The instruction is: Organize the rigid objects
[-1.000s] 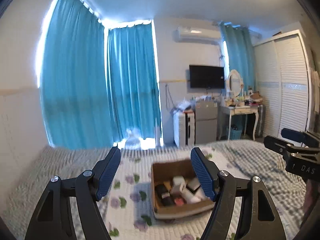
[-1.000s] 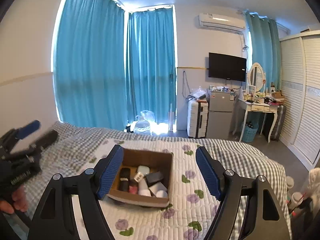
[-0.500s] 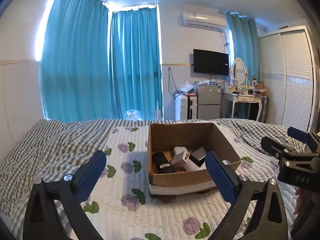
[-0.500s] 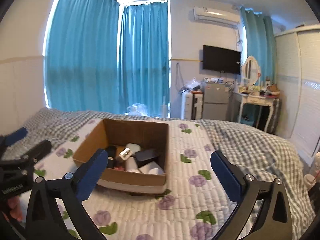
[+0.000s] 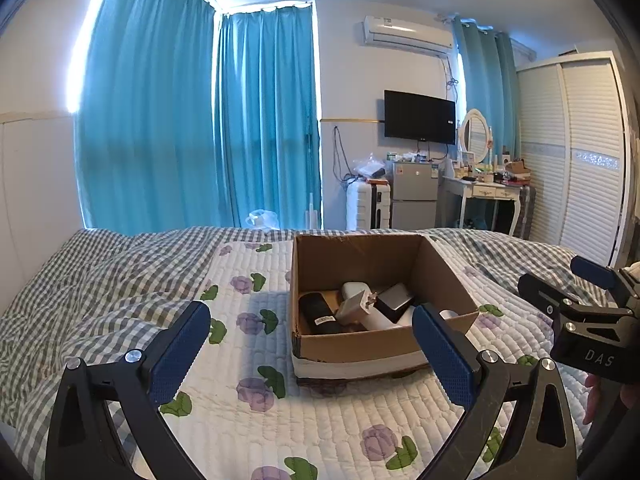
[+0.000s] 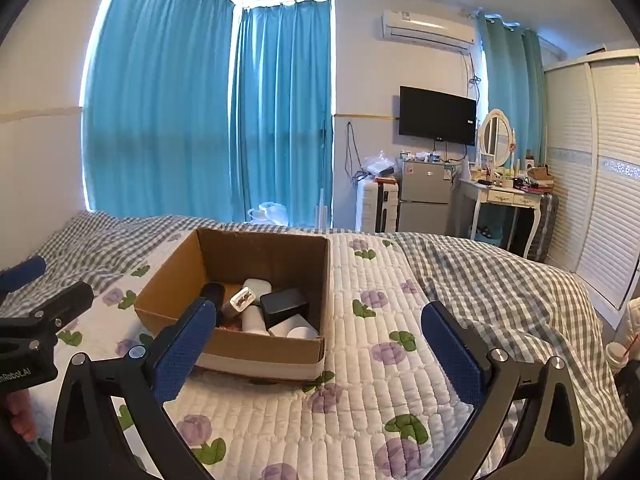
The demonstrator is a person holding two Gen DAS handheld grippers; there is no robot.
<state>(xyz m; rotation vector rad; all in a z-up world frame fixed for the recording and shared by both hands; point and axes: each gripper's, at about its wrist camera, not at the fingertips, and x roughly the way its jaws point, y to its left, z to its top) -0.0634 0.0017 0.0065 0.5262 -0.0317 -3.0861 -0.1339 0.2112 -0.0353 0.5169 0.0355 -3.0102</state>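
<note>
An open cardboard box (image 5: pixel 320 264) stands on the flowered quilt; it also shows in the right wrist view (image 6: pixel 168 284). Inside lie a white plug charger (image 5: pixel 356 300) (image 6: pixel 240 300), a black cylinder (image 5: pixel 316 312), a black block (image 6: pixel 284 304) and white tubes (image 6: pixel 252 316). My left gripper (image 5: pixel 312 344) is open and empty, low over the quilt in front of the box. My right gripper (image 6: pixel 320 348) is open and empty, in front of the box's right corner. Each gripper shows at the edge of the other's view.
The bed has a white flowered quilt (image 5: pixel 248 400) and grey checked bedding (image 5: pixel 100 272) on the left and right. Beyond the bed are blue curtains (image 5: pixel 264 120), a suitcase (image 5: pixel 368 204), a small fridge (image 5: pixel 412 192), a dressing table (image 5: pixel 484 192) and a wardrobe (image 5: pixel 576 152).
Both grippers have dropped lower and come closer to the box, which now looks larger. Both jaws have opened wider.
</note>
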